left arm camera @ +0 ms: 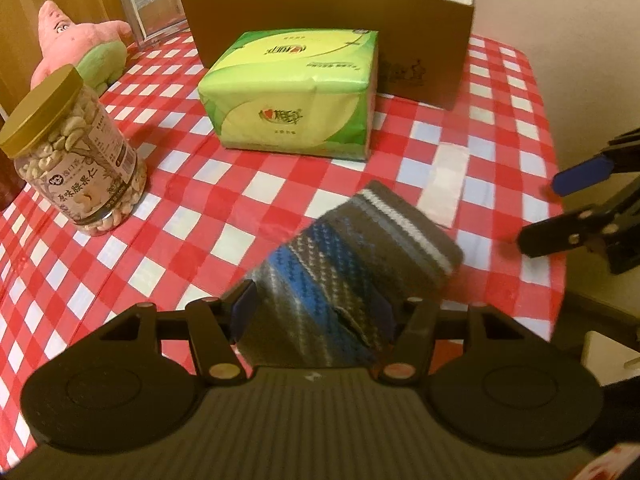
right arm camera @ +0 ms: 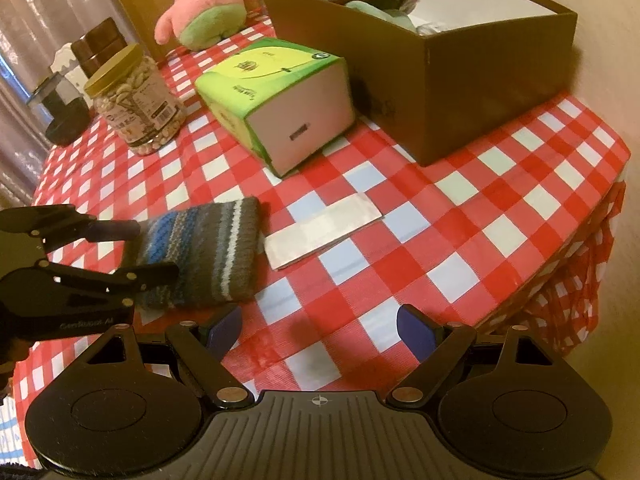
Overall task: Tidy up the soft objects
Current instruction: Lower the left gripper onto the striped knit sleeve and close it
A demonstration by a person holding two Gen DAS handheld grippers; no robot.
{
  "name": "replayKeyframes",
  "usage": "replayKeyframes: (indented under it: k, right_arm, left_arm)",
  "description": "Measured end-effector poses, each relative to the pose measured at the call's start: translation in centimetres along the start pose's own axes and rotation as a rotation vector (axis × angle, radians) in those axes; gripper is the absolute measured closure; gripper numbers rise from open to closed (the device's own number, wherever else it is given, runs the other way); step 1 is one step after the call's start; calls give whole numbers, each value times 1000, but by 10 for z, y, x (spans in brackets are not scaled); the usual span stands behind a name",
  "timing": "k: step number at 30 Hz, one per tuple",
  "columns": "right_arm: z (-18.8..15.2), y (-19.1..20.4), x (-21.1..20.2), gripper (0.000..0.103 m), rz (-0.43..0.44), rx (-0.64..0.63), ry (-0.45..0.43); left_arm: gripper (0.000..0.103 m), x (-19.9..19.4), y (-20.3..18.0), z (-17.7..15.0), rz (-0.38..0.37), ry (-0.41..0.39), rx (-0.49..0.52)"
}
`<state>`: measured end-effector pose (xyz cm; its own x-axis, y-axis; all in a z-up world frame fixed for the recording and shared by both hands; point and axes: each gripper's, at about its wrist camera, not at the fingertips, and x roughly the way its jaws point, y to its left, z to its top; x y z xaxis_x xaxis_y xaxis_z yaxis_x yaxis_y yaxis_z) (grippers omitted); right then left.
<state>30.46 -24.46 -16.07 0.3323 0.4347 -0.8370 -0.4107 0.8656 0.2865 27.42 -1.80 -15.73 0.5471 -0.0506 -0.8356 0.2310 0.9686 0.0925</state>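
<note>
Knitted sock [left arm camera: 352, 256], grey with blue and white stripes, lies on the tabletop [right arm camera: 460, 216] near the front edge. Tabletop covered in red-and-white check cloth.

Left claw [left arm camera: 316, 316]: jaws fairly wide, one blue pad on each side of the sock's near end. Whether the pads press on the fabric cannot be told; the near part of the sock is blurred. In the right wrist view the left claw [right arm camera: 140, 250] enters from the left edge, one finger above the sock and one across its near corner.

Right claw [right arm camera: 320, 330]: jaws wide apart, nothing between them, only bare cloth below. It sits just right of the sock. In the left wrist view it shows at the right edge [left arm camera: 560, 208], apart from the sock.

White card [right arm camera: 324, 230] lies flat just beyond the sock's striped cuff end, close to it, touching or not cannot be told.

Mid tabletop: green tissue pack [left arm camera: 292, 92], lying on its broad side. Left of it stands a clear jar [left arm camera: 76, 156] of pale nuts, gold lid on, upright.

Far side: brown box [right arm camera: 460, 92], open top, white inside, right behind the tissue pack. Soft items already in it: something teal and something dark grey, details too small to tell. Pink star plush [right arm camera: 204, 12] with green shorts sits upright at the far left corner, well apart from the sock.

Beyond the jar, dark containers [right arm camera: 96, 50] at the left edge, unclear.
</note>
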Motion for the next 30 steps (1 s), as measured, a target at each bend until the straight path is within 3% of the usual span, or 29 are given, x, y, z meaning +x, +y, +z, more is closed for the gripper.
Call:
replayKeyframes:
  k: [6,10,13,17,20,22,23,25,30]
  right_arm:
    - [4,-8,2,18,-14,13,-21]
    - [6,-13,4,18,-16,21,-26]
    - [8,-15,6,18,-17,22,-31]
    - [11,-17,7,18,-12,18,-41]
    - [13,-17,10,18,-7,10,-44]
    - [15,-16,11,18,-4,-1,-49]
    - [16,-15,12,18,-3,-7,-51]
    - [18,-14,14,18,1,-22,-57]
    - [22,-11,17,18,18,-67,-83]
  left_arm:
    - [34,12,11,0,-4,-18,-3]
    - [20,21,21,-1,-31,-26,-20]
    - [19,25,30,-4,-70,-30,-51]
    - [28,24,32,-8,-101,-39,-66]
    - [47,20,31,-9,-140,-52,-53]
    - [68,17,30,-9,-163,-57,-44]
    - [72,15,29,-9,-176,-59,-42]
    - [78,12,26,-9,-170,-56,-46]
    - [79,-7,31,-11,-145,-63,-131]
